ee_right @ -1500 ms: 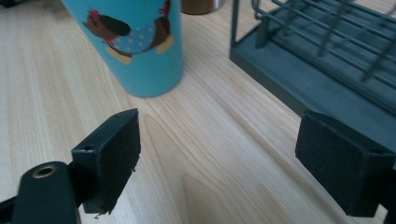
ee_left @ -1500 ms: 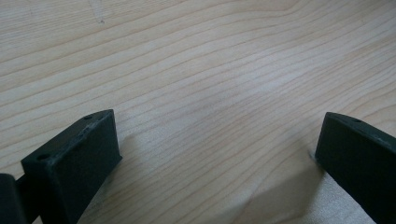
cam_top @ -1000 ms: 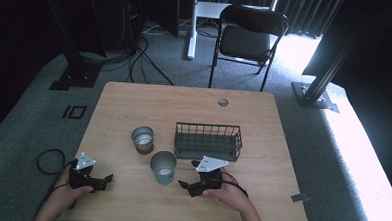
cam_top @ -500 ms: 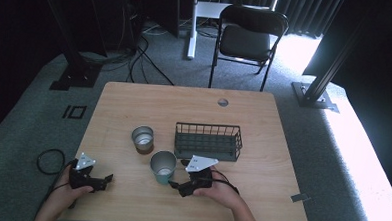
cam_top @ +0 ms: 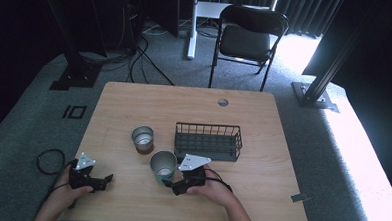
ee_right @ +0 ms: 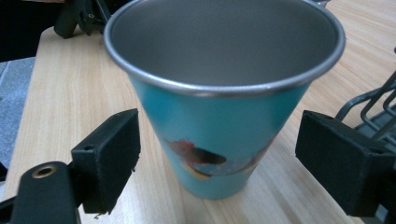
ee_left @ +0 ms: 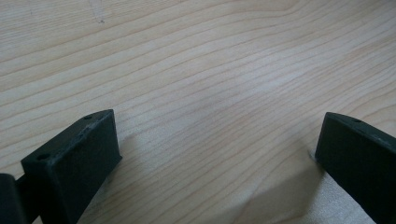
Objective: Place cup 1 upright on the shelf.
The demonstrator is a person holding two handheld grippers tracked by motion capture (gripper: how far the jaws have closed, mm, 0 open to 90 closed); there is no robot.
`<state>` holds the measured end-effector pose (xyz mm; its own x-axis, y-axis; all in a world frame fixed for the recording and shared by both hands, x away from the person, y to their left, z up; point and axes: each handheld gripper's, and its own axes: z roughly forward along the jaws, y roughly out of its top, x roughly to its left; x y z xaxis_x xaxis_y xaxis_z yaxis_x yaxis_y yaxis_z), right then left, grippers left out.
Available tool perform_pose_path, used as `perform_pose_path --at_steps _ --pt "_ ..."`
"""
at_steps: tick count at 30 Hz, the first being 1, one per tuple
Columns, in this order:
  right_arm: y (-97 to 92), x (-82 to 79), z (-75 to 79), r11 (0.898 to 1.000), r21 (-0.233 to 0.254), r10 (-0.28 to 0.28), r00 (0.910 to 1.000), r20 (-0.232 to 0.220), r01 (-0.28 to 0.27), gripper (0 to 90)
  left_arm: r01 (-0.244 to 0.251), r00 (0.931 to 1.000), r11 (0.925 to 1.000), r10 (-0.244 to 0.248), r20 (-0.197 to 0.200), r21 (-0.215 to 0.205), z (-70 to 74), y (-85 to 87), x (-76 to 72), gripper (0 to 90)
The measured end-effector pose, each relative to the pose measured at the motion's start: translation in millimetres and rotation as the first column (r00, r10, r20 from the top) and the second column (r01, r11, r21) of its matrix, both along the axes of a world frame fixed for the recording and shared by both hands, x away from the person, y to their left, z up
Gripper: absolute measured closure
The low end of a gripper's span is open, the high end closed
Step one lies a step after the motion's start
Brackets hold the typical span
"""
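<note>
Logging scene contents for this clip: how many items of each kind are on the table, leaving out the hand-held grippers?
Metal cups: 2, teal cup and steel cup
Wire basket: 1
Total: 3

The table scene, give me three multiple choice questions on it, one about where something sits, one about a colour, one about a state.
1. Where is the wire basket?
A. right of the cups
B. left of the cups
C. on the chair

2. What colour is the outside of the cup between the right gripper's jaws?
A. red
B. teal
C. white

3. How do the left gripper's jaws stand?
A. shut on a cup
B. shut on nothing
C. open over bare wood

Key: A, it stands right of both cups; B, its teal wall shows; C, wood lies between the parted jaws.
</note>
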<state>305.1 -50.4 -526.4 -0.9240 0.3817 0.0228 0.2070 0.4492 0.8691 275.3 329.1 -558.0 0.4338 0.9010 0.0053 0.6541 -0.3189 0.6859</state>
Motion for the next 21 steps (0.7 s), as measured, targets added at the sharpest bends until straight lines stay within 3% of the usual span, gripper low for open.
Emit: perform_pose_path --at_steps 14,21 --pt "12.1 5.6 -2.7 0.999 0.052 0.008 1.0000 0.005 -0.008 12.7 0.000 1.0000 1.0000 0.000 0.001 0.000 -0.1 0.0 0.0 0.3" --pt "18.2 7.4 -1.5 0.995 0.104 0.007 1.0000 0.006 -0.007 11.7 0.000 1.0000 1.0000 0.000 0.001 0.000 -0.1 0.0 0.0 0.3"
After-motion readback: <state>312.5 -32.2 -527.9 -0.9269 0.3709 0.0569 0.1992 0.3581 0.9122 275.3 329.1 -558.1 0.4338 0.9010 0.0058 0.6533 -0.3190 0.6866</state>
